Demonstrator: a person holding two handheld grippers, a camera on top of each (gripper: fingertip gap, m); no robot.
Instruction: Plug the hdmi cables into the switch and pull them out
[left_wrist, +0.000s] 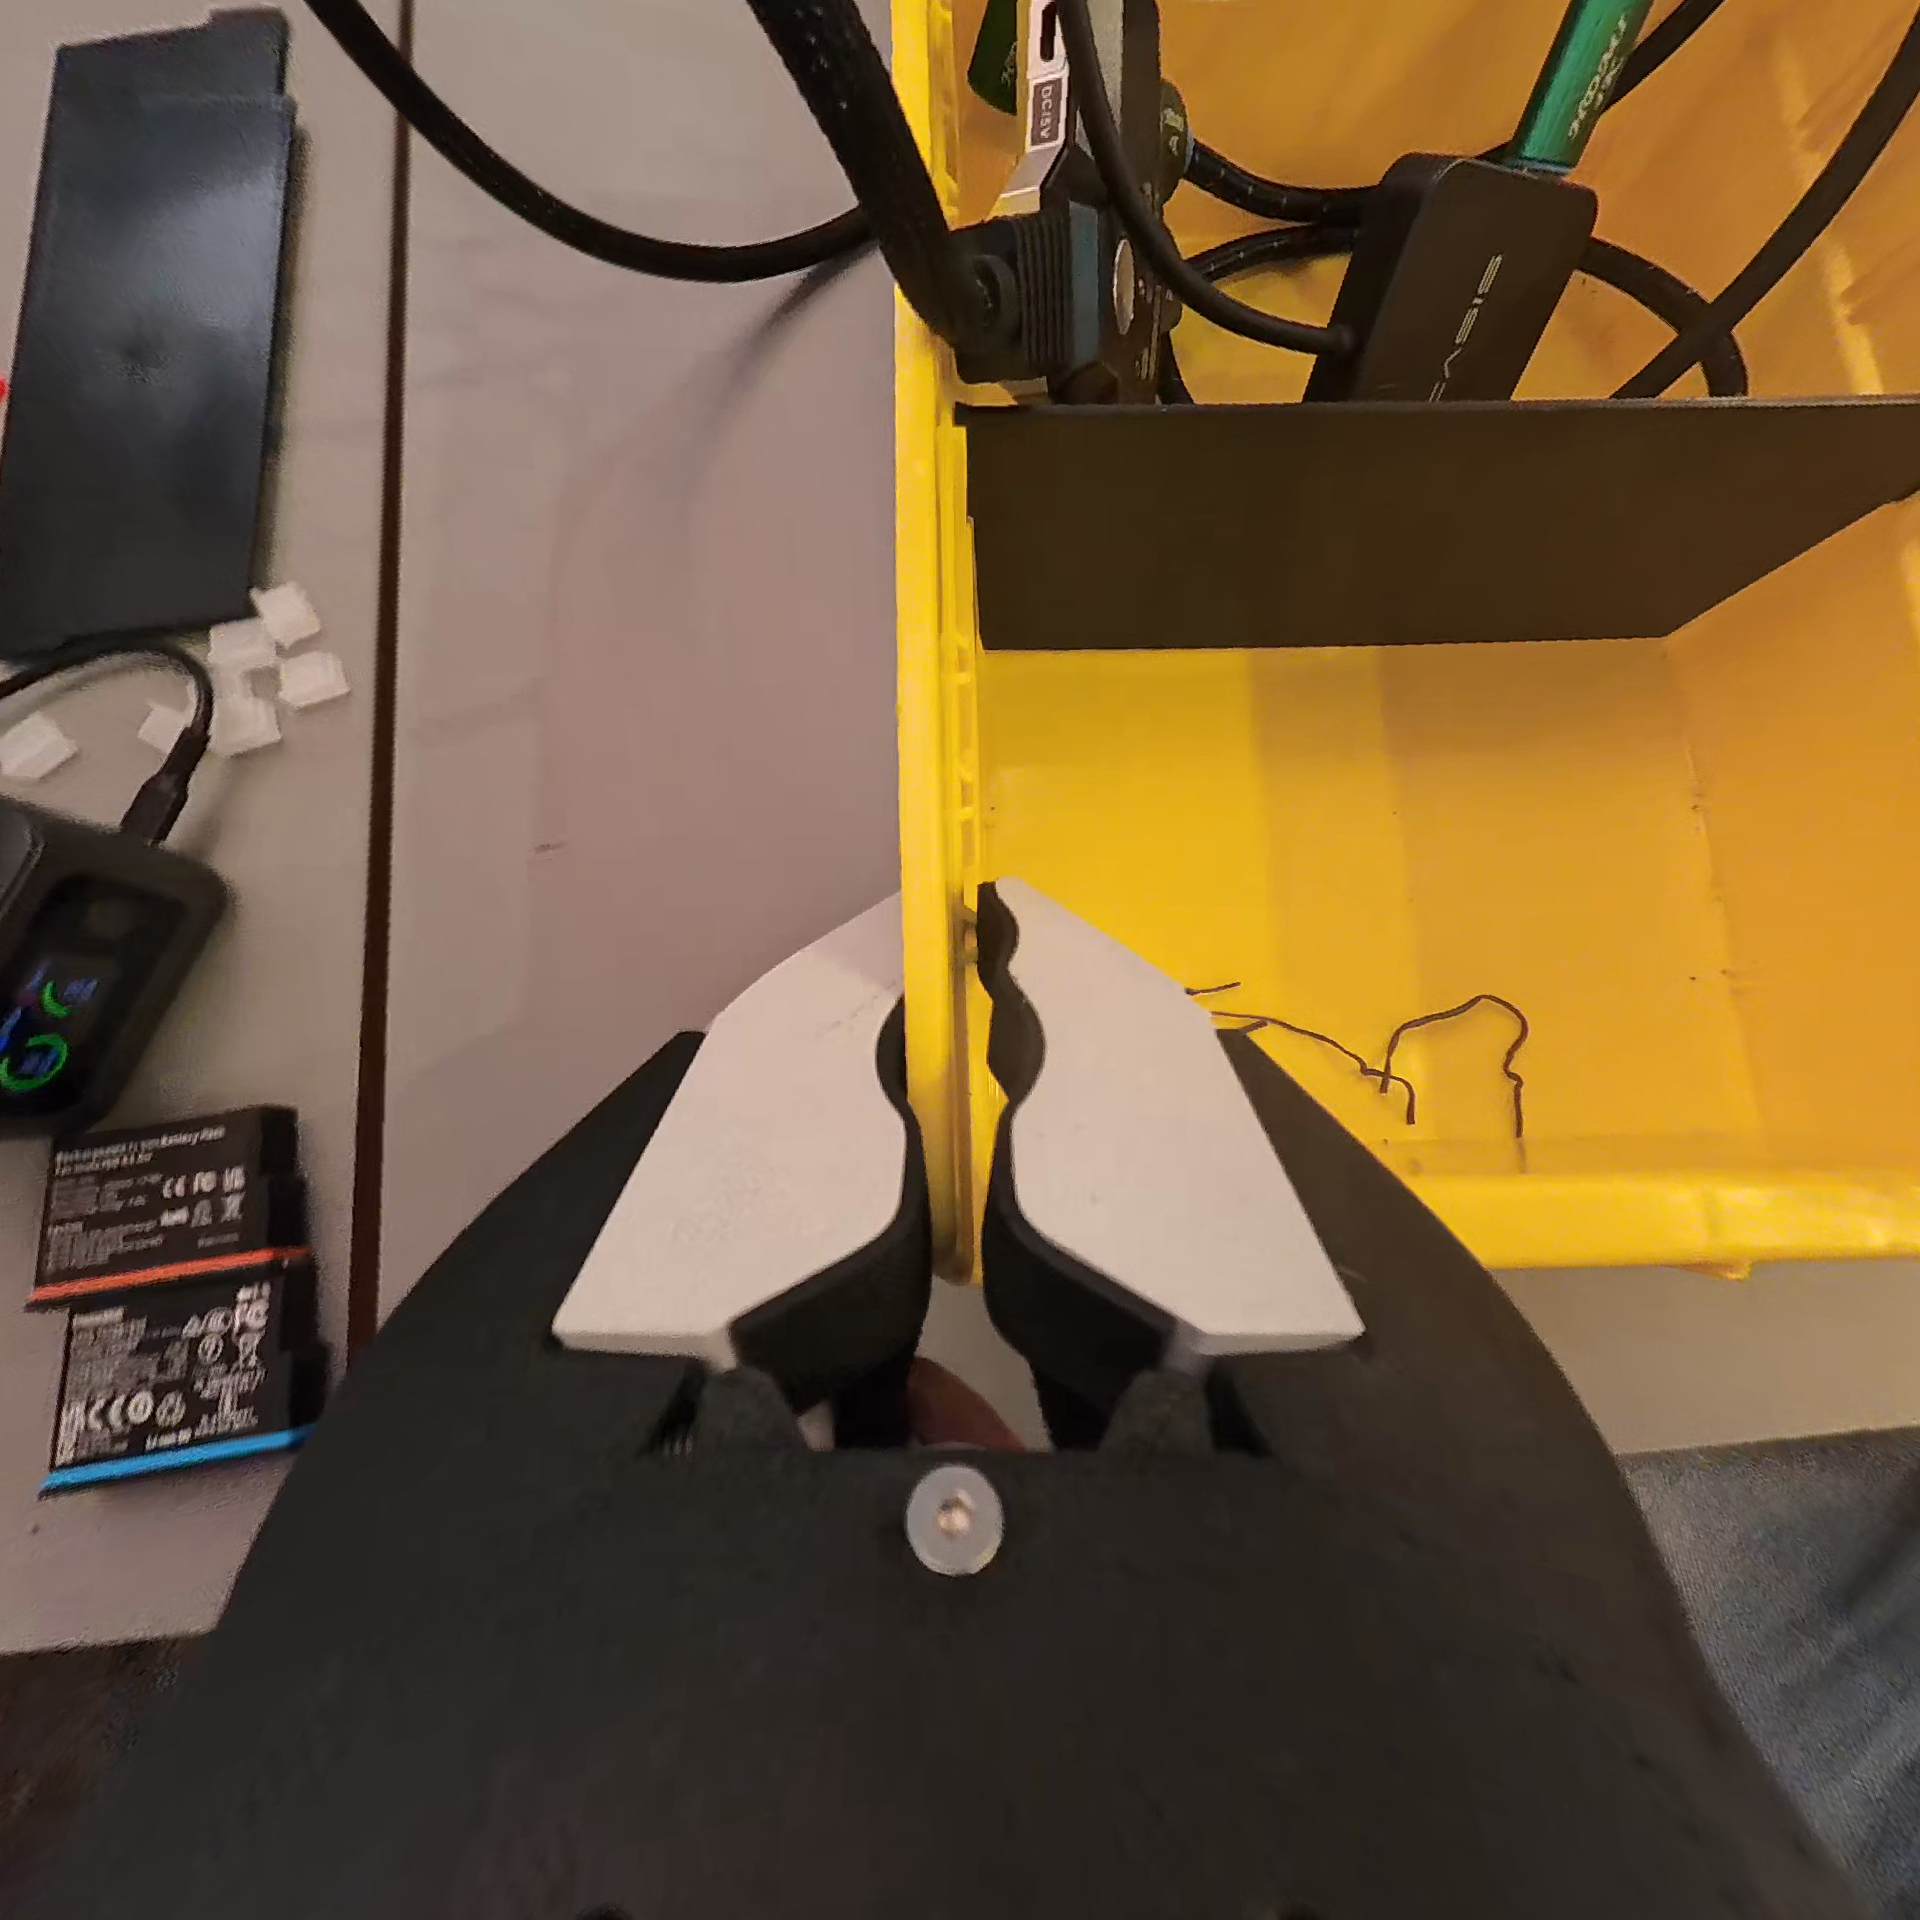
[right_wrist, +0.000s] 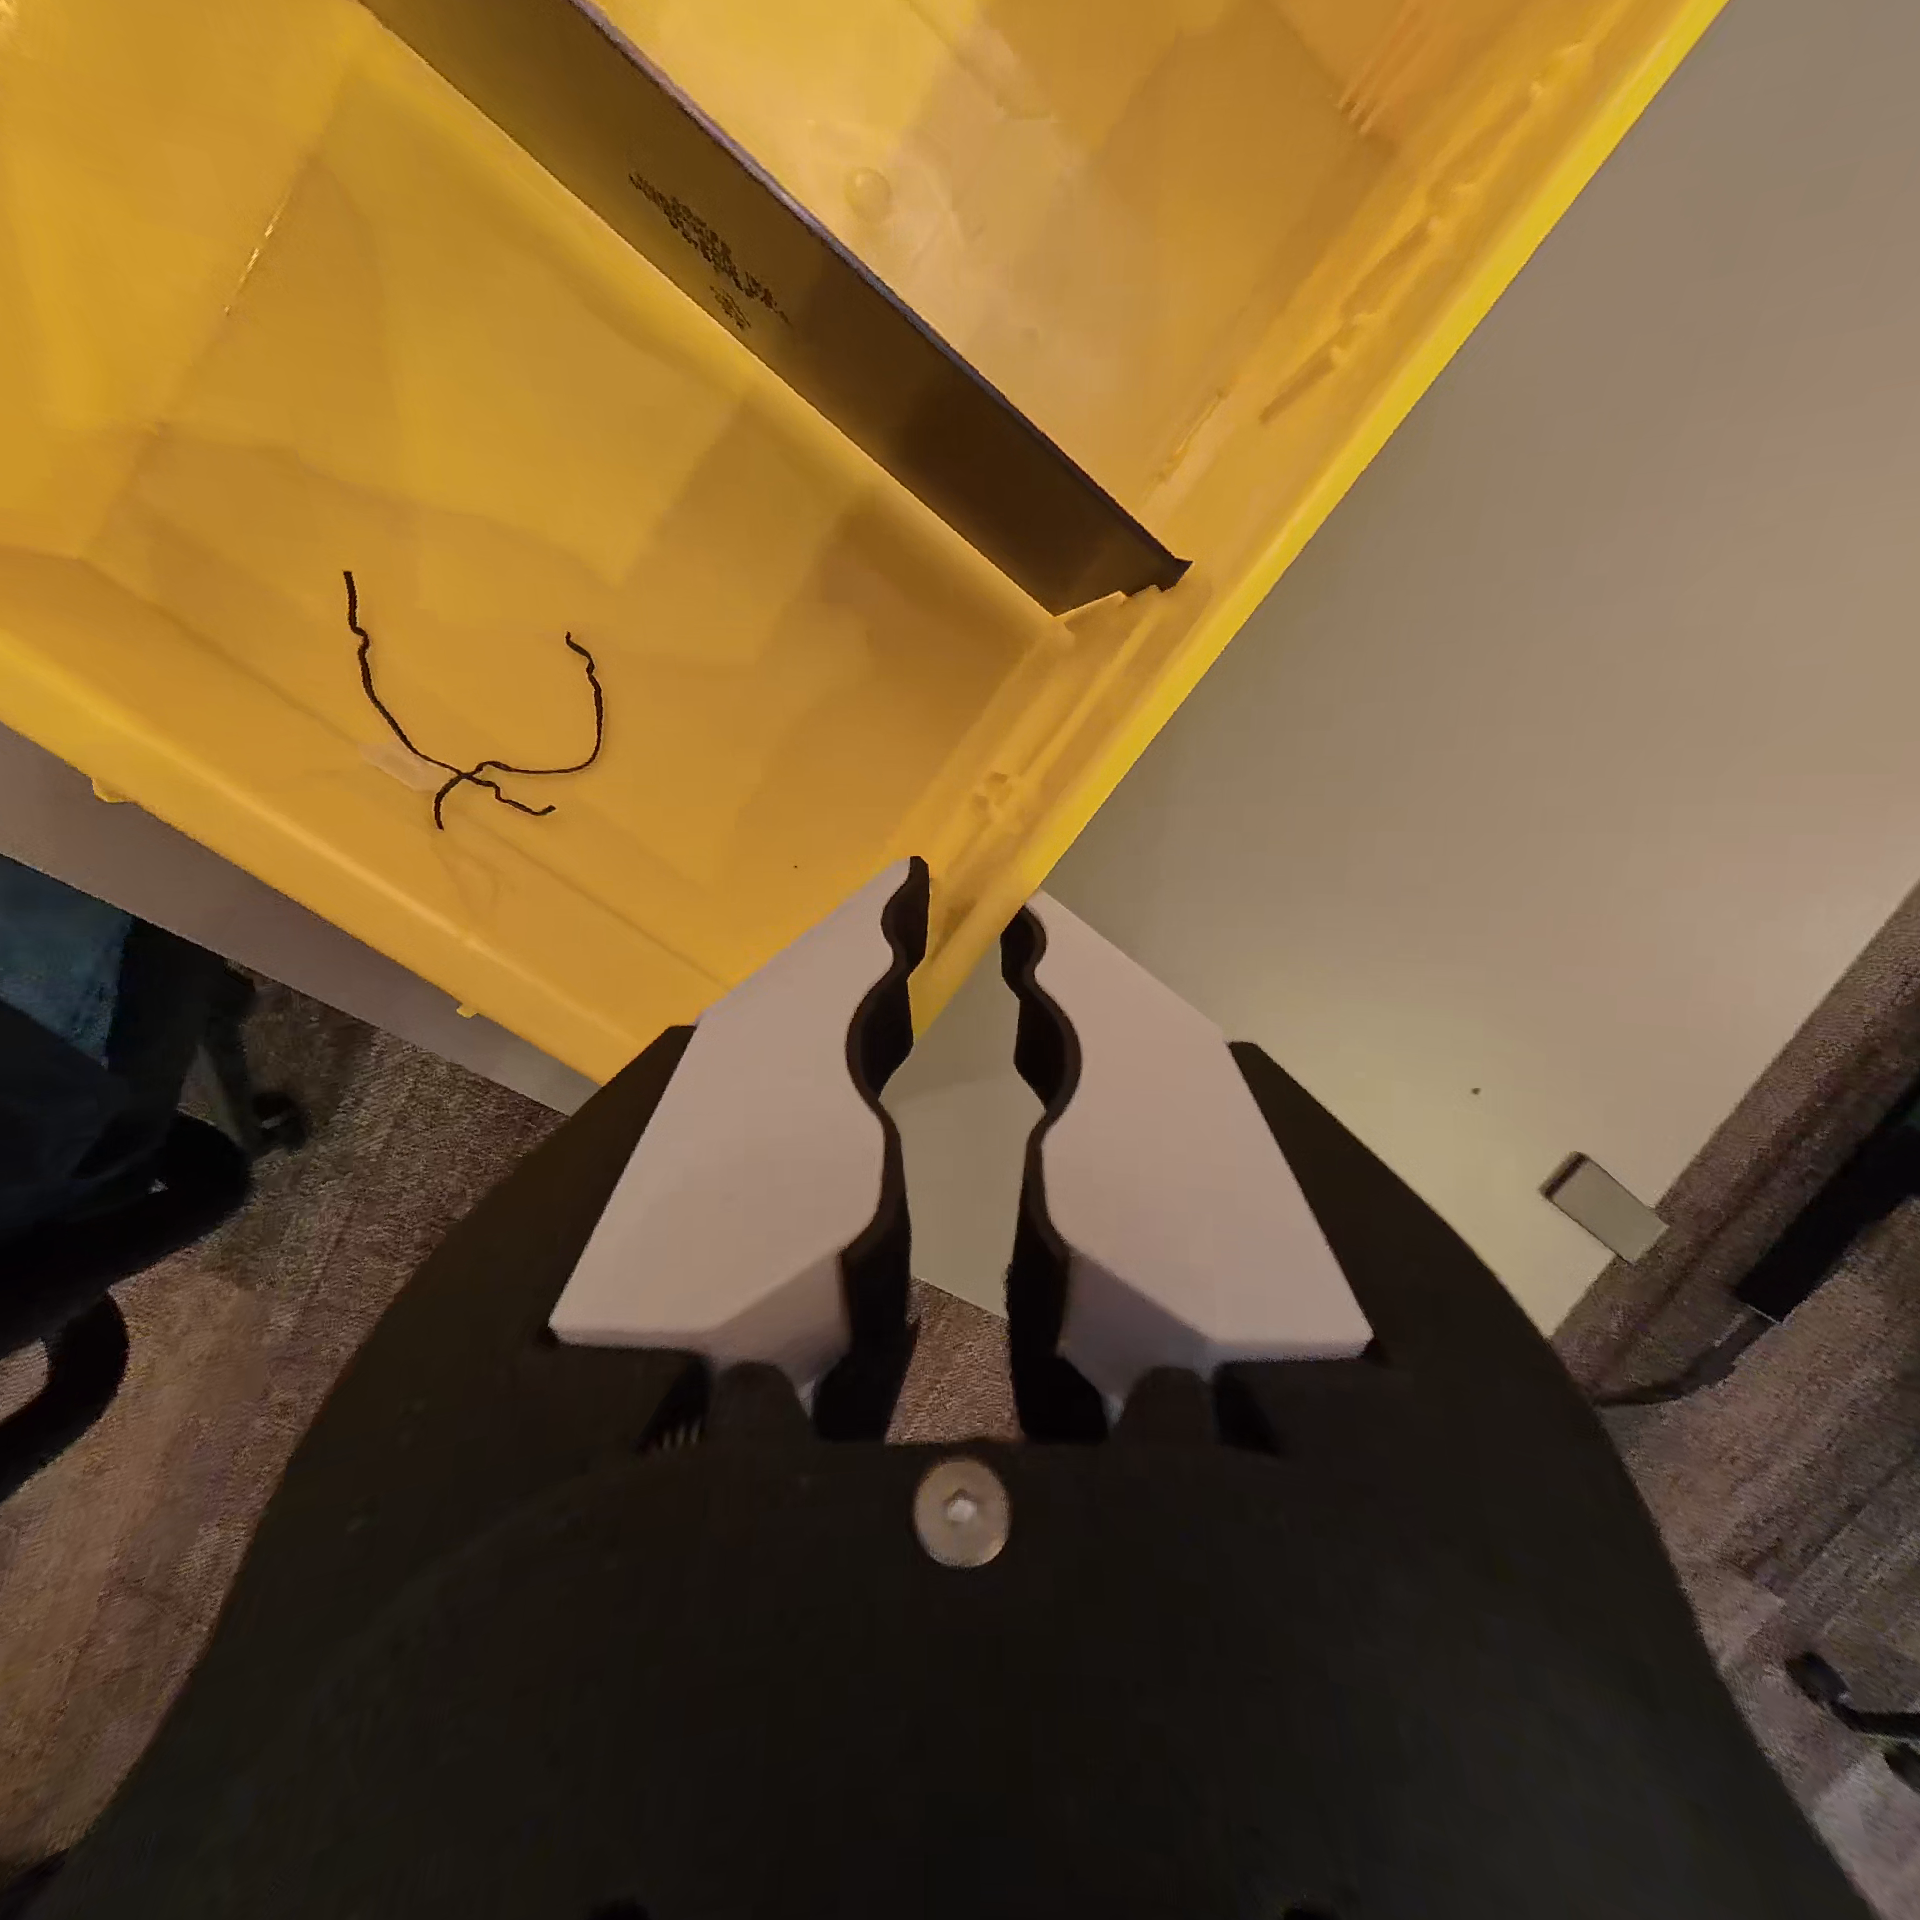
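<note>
yellow plastic bin (left_wrist: 1558, 935) wall sat clamped in the left gripper (left_wrist: 951, 935); right gripper (right_wrist: 966, 914) straddled a corner, barely parted. stiff braided hdmi cables (left_wrist: 582, 197) – grip the rigid plugs – lay beyond the divider (left_wrist: 1351, 520).

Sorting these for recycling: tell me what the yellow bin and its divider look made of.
Yellow bin: likely moulded plastic with a semi-gloss finish, judging by its ribbed rim and soft sheen. Black divider: thin, flat, matte sheet, plastic or painted metal; can't tell which.

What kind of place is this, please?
Probably an office or lab desk: a grey table holds a yellow bin of cables, spare batteries beside a charger, and carpet lies below.
</note>
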